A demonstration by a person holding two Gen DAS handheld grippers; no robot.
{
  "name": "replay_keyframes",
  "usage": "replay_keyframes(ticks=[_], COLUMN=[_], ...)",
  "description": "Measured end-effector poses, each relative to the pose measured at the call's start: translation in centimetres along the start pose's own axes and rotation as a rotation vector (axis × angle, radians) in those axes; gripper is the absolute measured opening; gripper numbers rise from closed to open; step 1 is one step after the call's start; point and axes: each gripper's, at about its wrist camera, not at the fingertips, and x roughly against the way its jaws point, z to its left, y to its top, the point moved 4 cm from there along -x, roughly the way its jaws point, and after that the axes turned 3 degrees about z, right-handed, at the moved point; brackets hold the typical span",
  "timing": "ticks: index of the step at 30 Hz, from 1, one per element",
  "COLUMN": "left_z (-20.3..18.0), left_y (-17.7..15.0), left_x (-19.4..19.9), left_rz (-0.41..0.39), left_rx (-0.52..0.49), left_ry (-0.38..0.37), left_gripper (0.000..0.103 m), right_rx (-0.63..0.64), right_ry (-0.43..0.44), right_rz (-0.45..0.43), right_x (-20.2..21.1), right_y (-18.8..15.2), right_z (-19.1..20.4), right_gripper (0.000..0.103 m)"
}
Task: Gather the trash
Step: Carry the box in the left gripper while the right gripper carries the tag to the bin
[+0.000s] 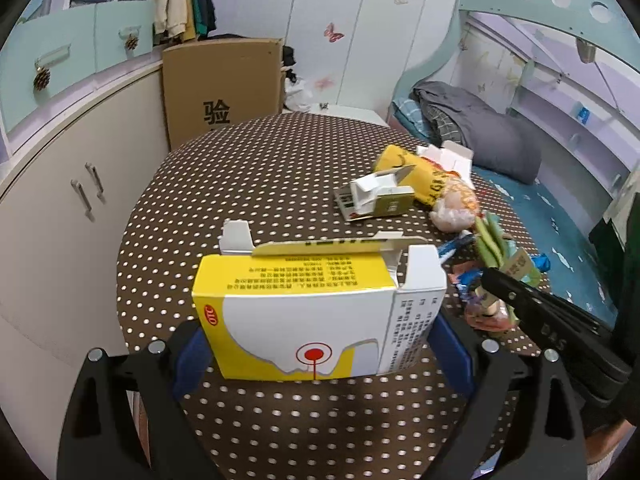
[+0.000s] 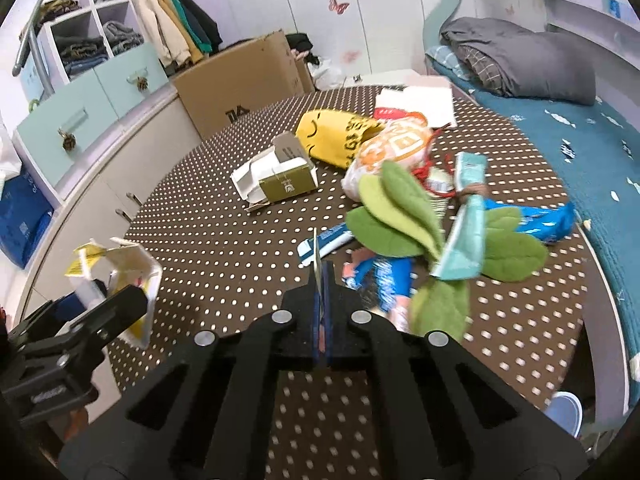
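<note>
My left gripper (image 1: 320, 354) is shut on a yellow and white medicine box (image 1: 312, 312) with open flaps, held above the dotted round table (image 1: 248, 184). The box also shows at the left of the right wrist view (image 2: 120, 276). My right gripper (image 2: 322, 280) is shut on a thin wrapper edge (image 2: 317, 258) over the table. Ahead of it lie a green leafy plush toy (image 2: 400, 216), blue snack wrappers (image 2: 384, 276), an olive and white carton (image 2: 280, 180), a yellow pouch (image 2: 332, 136) and an orange and white bag (image 2: 388, 148).
A white paper bag (image 2: 416, 104) lies at the table's far side. A bed with a grey duvet (image 2: 528, 56) stands on the right. Cabinets (image 1: 60, 220) and a cardboard box (image 1: 220, 92) stand on the left and behind.
</note>
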Motion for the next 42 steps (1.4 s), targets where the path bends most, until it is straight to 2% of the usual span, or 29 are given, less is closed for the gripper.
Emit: replay_keyframes(ticks=[9,23,34,42], left_z=[-5.7,-18.5,-28.5,-34.8], left_y=[0.0,-2.4,-6.7,-10.7], left_x=[1.3,1.4,1.0,-0.2], left_rz=[-0.028,-0.010,0.048,0.113], left_rx=[-0.103,-0.310,-0.511,-0.644], left_ry=[-0.070,-0.257,-0.389,-0.422], left_gripper=[0.091,0.091,0.091,0.091], right_rx=[-0.065,-0.239,-0.388,-0.506], right_ry=[-0.058,-0.222,-0.369,-0.446], right_rz=[-0.069,-0.135,-0.159,-0.156], right_x=[5.0,12.2,17.0,19.3], right_y=[-1.1,-4.9,-9.1,-12.9], right_z=[-4.0,-12.6,-19.7,-24.2], right_gripper=[0.001,0.001,0.002,0.002])
